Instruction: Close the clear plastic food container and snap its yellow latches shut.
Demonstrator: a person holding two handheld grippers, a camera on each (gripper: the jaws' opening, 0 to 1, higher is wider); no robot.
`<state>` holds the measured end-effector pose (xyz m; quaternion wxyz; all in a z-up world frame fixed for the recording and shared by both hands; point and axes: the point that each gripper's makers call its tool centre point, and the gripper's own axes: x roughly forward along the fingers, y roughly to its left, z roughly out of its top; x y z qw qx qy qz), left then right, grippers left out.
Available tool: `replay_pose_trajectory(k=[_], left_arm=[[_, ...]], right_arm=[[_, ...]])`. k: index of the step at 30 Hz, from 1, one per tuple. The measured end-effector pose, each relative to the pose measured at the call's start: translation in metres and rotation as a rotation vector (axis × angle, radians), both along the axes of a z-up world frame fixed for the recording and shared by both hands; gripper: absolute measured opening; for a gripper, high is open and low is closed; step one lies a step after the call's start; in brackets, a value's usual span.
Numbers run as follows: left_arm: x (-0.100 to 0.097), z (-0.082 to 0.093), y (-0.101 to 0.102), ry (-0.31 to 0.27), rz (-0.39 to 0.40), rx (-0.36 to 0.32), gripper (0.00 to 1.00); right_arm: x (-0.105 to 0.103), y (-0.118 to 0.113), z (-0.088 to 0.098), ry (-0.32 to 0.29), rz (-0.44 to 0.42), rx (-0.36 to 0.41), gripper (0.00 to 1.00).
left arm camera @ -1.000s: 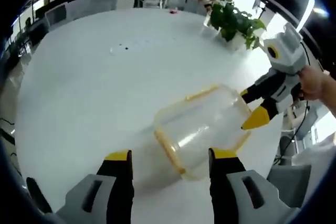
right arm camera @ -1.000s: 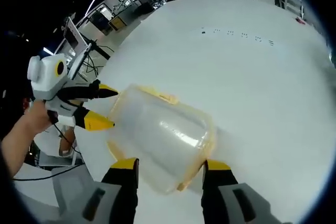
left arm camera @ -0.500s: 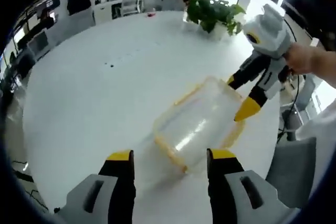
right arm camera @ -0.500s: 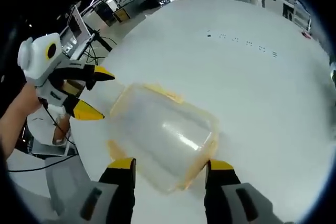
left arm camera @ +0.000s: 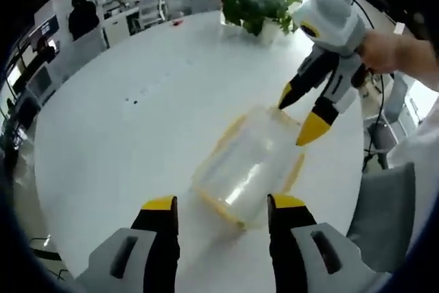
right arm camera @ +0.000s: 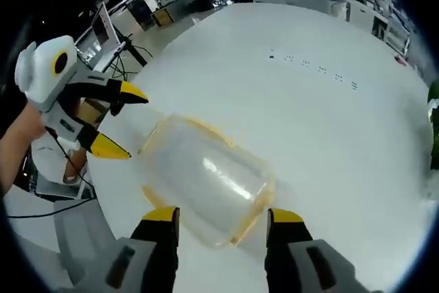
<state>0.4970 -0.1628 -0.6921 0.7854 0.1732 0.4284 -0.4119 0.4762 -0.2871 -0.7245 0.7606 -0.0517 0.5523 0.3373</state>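
Clear container (left arm camera: pixel 248 167) with yellow latches (left arm camera: pixel 218 208), lying on the white round surface (left arm camera: pixel 137 128) between the two tools. The left tool (left arm camera: pixel 216 205) stands wide open and empty; the container sits just beyond and between its jaws, one short end toward them. The right tool (right arm camera: pixel 214 214) is likewise wide open, holding nothing, and meets the container (right arm camera: pixel 206 180) from the opposite short end. The long axis thus runs from one tool to the other, so each tool faces an end latch (right arm camera: pixel 248 219). Both tools appear about equally near and clear of the plastic. The lid appears seated, though its clear walls make this uncertain. A potted plant (left arm camera: pixel 255 6) stands well beyond the left tool.
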Motion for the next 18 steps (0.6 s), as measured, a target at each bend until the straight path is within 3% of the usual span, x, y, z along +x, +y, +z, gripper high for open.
replay_pose_trajectory(k=[9, 18], left_arm=[[-0.003, 0.004, -0.018, -0.048, -0.14, 0.028, 0.49], [-0.003, -0.002, -0.021, -0.059, -0.236, 0.08, 0.47]], right_arm=[[0.003, 0.003, 0.007, -0.033, 0.109, -0.035, 0.5], [-0.001, 0.007, 0.006, -0.029, 0.25, -0.074, 0.5]])
